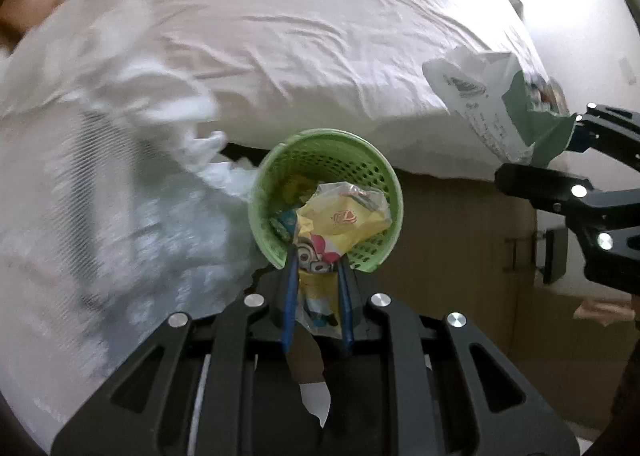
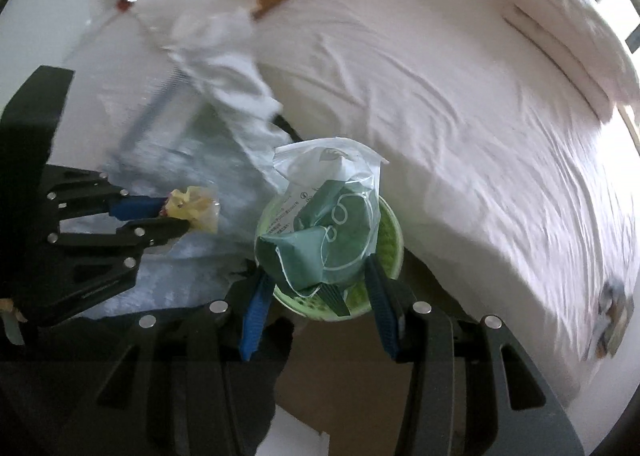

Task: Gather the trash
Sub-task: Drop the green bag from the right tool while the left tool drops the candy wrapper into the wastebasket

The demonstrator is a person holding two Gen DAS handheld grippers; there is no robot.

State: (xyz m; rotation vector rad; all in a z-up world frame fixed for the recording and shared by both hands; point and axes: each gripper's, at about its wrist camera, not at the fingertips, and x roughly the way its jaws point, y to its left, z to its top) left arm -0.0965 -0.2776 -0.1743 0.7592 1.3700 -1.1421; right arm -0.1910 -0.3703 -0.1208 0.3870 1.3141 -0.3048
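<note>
Dangling from left gripper point(image 1: 316, 256): wrapper point(image 1: 340, 221)

L wrist view: white crumpled plastic point(image 1: 132, 103) along left side motion-blurred, edges smeared, can't tell bag from sheet. Green basket point(image 1: 352, 159): near rim hidden behind yellow wrapper point(image 1: 340, 223); contents under wrapper mostly covered, only bits of blue/yellow show, unidentifiable. Print on white-green packet point(image 1: 492, 111) at right too small to read. Right gripper point(image 1: 560, 159) cut off by right edge.

R wrist view: basket rim point(image 2: 394, 228) mostly hidden behind same packet point(image 2: 332, 223). Small dark object point(image 2: 612, 312) at lower right on bed point(image 2: 440, 95) blurred, can't ID. Left gripper point(image 2: 176, 215) body cut by left edge.
</note>
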